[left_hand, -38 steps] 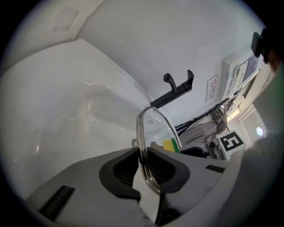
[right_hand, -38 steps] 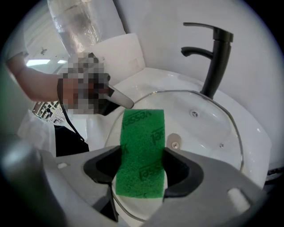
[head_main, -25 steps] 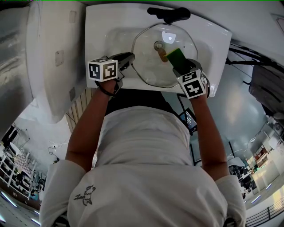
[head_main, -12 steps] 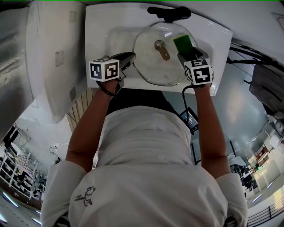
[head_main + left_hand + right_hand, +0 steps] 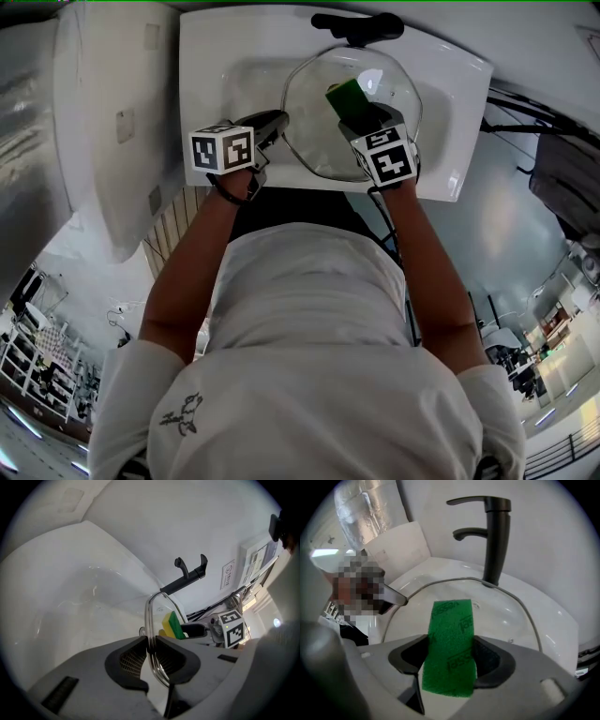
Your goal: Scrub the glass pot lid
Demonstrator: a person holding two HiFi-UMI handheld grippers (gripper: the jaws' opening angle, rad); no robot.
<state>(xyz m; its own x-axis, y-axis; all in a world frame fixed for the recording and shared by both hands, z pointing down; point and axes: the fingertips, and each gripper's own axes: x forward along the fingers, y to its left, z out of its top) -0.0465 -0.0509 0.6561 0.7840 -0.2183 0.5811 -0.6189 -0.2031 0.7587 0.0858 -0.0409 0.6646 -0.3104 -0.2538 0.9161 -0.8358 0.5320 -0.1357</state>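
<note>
- My left gripper [image 5: 273, 123] is closed on the rim of the glass pot lid [image 5: 314, 136], at the lid's 9 o'clock edge in the head view.
- In the left gripper view, both dark pads of the left gripper [image 5: 151, 645] press on the thin metal-edged rim of the lid [image 5: 148, 613], which I see edge-on and which rises from between the jaws toward 12 o'clock.
- My right gripper [image 5: 363, 119] comes in from the lid's 5 o'clock side and clamps a green sponge [image 5: 344, 97].
- In the right gripper view, the right gripper [image 5: 450, 657] squeezes the sponge [image 5: 450, 641] from both sides. The green scouring face is toward the camera, and the sponge's far end reaches out over the glass [image 5: 511, 616].
- The left gripper view shows the sponge [image 5: 172, 626] has a yellow layer behind the green one, just beside the lid at 3 o'clock of the rim.
- The lid is over the bowl of a white sink [image 5: 204, 66], near the top of the head view.
- A black faucet [image 5: 357, 29] stands beyond the lid at 12 o'clock. In the right gripper view the faucet [image 5: 495, 536] rises just behind the lid's far rim.
</note>
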